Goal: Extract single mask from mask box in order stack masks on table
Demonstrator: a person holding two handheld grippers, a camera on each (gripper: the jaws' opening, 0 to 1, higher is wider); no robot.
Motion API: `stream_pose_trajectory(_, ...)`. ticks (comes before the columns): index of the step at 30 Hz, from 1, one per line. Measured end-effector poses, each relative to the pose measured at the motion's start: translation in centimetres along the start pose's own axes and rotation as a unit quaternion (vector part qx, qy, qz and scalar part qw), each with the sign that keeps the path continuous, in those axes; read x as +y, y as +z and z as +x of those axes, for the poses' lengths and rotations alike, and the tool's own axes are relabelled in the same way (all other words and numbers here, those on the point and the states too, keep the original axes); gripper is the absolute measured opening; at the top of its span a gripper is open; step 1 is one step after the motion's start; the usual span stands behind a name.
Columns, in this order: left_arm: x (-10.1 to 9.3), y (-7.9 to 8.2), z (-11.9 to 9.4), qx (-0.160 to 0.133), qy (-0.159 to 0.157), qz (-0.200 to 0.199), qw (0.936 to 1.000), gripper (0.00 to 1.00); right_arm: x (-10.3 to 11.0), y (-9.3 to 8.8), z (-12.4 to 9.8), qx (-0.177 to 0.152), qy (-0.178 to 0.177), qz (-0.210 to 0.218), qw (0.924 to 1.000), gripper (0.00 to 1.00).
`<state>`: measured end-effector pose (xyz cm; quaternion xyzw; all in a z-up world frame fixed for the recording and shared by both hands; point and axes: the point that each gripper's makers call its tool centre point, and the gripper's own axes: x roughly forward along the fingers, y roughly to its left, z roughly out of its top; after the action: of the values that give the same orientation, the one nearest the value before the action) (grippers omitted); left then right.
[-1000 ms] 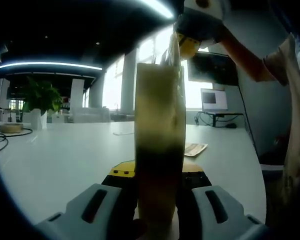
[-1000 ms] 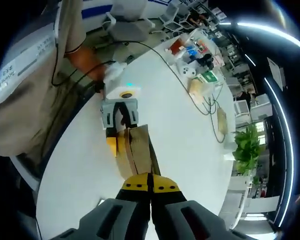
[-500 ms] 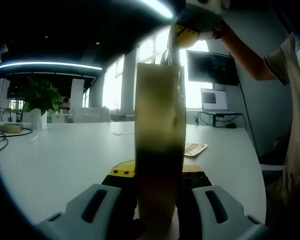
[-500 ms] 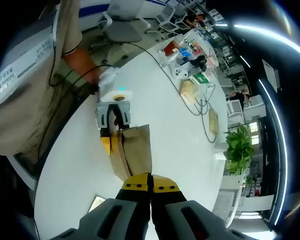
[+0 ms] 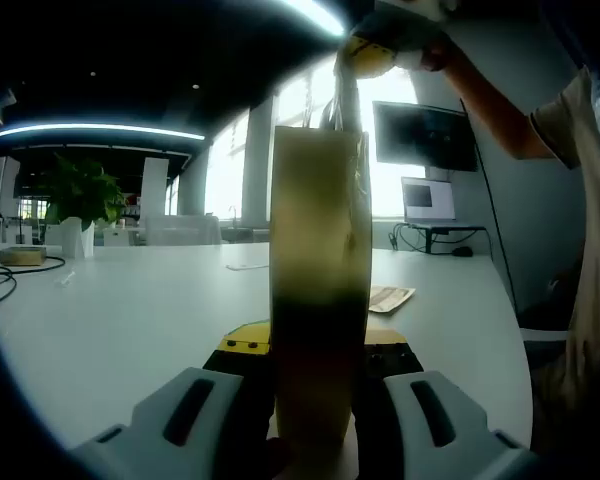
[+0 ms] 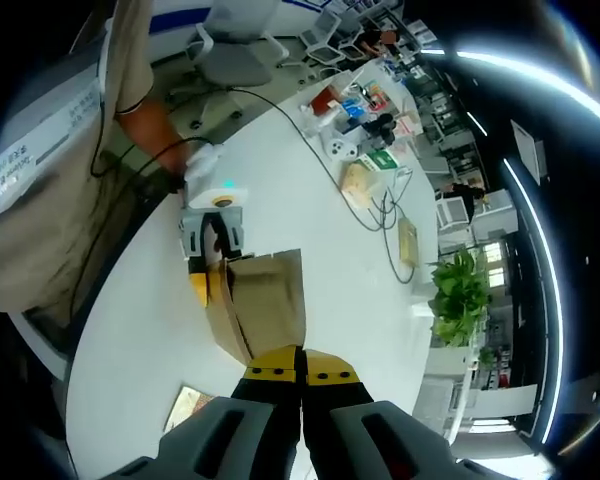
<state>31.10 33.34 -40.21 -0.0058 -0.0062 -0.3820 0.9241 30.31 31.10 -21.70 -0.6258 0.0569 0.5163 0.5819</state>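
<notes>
**Both grippers on the mask box**

In the left gripper view, the mask box (image 5: pixel 318 300) stands upright in the middle of the frame. It is tall, thin and tan. The left gripper (image 5: pixel 315 400) squeezes it between its two jaws at the bottom of the frame. At the top of the frame, the right gripper (image 5: pixel 365 55) comes down from above with its yellow tips pinched together. A thin pale strip, maybe a mask (image 5: pixel 346 95), runs from those tips to the top of the box. A small flat packet (image 5: pixel 388 297) lies on the white table (image 5: pixel 130 320) to the right of the box. A green plant (image 5: pixel 80 195) stands at the far left.

In the right gripper view, the box (image 6: pixel 255 310) is in the middle, seen from above. The right gripper (image 6: pixel 301 378) rises from the bottom of the frame, jaws pressed tight together right over the box. I cannot tell for sure what it grips. The left gripper (image 6: pixel 212 255) holds the box from the upper left. A person's hand (image 6: pixel 200 160) is behind it. Boxes and cables (image 6: pixel 365 150) lie on the table toward the upper right.
</notes>
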Motion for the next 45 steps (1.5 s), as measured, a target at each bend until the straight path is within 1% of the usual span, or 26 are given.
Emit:
stream_pose_trajectory(15,0.0,0.0,0.0,0.0,0.0,0.0,1.0,0.2,-1.4,-0.1,-2.2,0.001,-0.033,0.009,0.9994,0.0)
stream_pose_trajectory(24,0.0,0.0,0.0,0.0,-0.001,0.0,1.0,0.2,-1.5,-0.5,-3.3,0.006,-0.047,0.012,0.9988,0.0)
stream_pose_trajectory(30,0.0,0.0,0.0,0.0,-0.001,0.0,1.0,0.2,-2.0,-0.8,-4.1,0.008,-0.059,0.016,0.9981,0.0)
stream_pose_trajectory(36,0.0,-0.1,0.0,0.0,-0.001,0.0,1.0,0.19,-2.7,-1.1,-5.4,0.009,-0.072,0.019,0.9972,0.0)
stream_pose_trajectory(45,0.0,-0.1,0.2,0.0,-0.001,0.0,1.0,0.19,-3.1,-2.2,-6.9,0.016,-0.089,0.028,0.9955,0.0)
